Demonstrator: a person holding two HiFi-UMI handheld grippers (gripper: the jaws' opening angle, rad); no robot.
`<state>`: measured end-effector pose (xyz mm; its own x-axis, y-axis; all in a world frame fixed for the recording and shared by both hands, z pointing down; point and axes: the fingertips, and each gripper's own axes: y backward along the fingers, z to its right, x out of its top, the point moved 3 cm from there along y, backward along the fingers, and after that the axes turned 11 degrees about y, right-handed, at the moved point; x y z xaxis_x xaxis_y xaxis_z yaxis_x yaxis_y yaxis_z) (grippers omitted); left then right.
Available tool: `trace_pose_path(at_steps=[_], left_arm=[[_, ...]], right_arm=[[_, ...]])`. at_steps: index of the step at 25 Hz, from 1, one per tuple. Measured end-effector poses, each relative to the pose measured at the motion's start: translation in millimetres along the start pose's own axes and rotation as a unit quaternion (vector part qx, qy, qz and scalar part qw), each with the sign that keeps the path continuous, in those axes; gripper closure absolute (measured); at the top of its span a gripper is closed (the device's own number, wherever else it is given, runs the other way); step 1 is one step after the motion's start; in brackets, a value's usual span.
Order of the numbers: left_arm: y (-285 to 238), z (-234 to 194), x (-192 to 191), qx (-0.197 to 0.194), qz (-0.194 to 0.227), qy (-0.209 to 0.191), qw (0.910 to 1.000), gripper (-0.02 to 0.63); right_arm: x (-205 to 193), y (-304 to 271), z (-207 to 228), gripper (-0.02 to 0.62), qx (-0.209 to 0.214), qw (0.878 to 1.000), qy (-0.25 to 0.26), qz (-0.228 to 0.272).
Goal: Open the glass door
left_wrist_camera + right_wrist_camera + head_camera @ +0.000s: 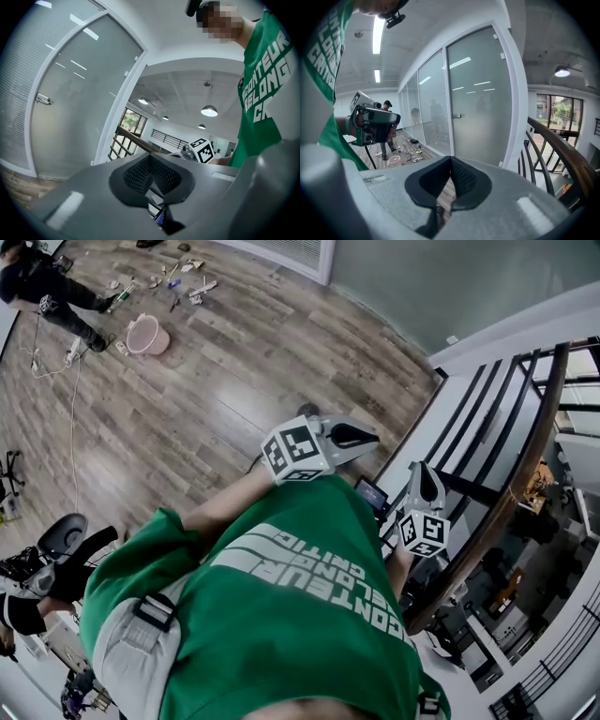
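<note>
The frosted glass door (pixel 480 93) stands shut in its white frame, some way ahead of both grippers. Its small metal handle (pixel 456 115) sits at the door's left edge in the right gripper view. In the left gripper view the same door (pixel 79 108) fills the left side, with its handle (pixel 43 99) at the far left. My left gripper (pixel 373 438) points toward the door, jaws shut and empty (pixel 150 157). Just to its right, my right gripper (pixel 424 468) is also shut with nothing in it (pixel 451 159). Neither gripper touches the door.
A stair railing with a dark wooden handrail (pixel 525 474) runs along the right, close to my right gripper. Far back on the wooden floor, a person (pixel 47 292) stands by scattered tools and a pink basket (pixel 145 334). Office chairs (pixel 61 535) stand at the left.
</note>
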<state>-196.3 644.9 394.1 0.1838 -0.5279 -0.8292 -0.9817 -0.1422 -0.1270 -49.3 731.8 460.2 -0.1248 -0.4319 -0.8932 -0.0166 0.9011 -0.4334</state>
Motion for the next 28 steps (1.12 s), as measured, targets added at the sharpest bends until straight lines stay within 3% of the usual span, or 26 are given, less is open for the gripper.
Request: trace_pose_path(at_steps=[13, 21, 28], left_arm=[[-0.8, -42.4, 23.7, 0.016, 0.014, 0.013, 0.9997, 0.589], [2.2, -89.4, 48.3, 0.035, 0.030, 0.024, 0.9987, 0.589], [-2.2, -108.2, 62.3, 0.038, 0.033, 0.029, 0.9983, 0.589]], right_arm=[[23.9, -43.5, 11.2, 0.601, 0.018, 1.000, 0.017, -0.011], [42.7, -81.1, 11.4, 0.602, 0.043, 0.998, 0.043, -0.018], [41.0, -100.7, 19.4, 0.601, 0.044, 0.998, 0.032, -0.026]])
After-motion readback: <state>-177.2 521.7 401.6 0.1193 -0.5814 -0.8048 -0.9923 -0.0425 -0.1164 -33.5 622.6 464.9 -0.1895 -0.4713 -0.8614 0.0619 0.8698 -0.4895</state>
